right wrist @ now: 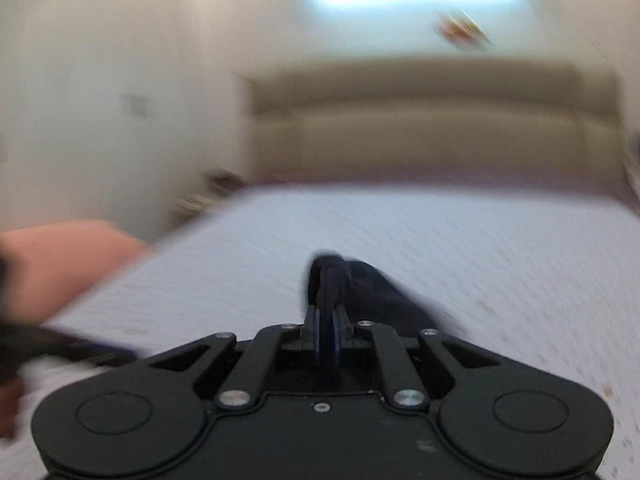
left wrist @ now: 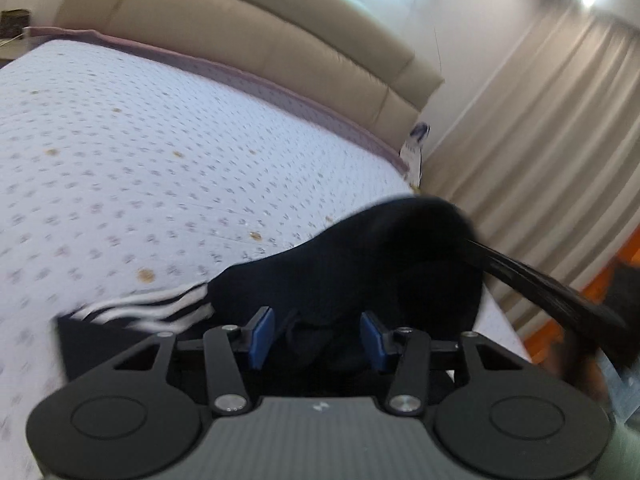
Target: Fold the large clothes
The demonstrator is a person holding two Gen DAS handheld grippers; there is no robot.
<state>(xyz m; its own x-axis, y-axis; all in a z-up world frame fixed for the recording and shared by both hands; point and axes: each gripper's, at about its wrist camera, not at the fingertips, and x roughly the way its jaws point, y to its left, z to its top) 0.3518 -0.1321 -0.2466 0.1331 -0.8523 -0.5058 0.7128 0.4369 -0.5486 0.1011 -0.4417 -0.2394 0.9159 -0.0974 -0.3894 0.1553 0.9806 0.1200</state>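
Note:
A dark navy garment (left wrist: 360, 272) with white stripes (left wrist: 152, 308) lies bunched on the bed near its right edge. My left gripper (left wrist: 318, 338) is open, its blue pads on either side of a fold of the dark cloth, just above it. My right gripper (right wrist: 329, 280) is shut on the dark garment (right wrist: 372, 296), with cloth pinched between the fingers and trailing to the right. The right wrist view is blurred by motion. The right gripper's fingers show in the left wrist view as dark bars (left wrist: 540, 280) reaching into the cloth.
The bed (left wrist: 160, 160) has a white dotted sheet and a beige padded headboard (left wrist: 248, 40). Beige curtains (left wrist: 540, 160) hang to the right. A nightstand (right wrist: 208, 196) stands left of the bed. A person's arm (right wrist: 60, 264) shows at the left.

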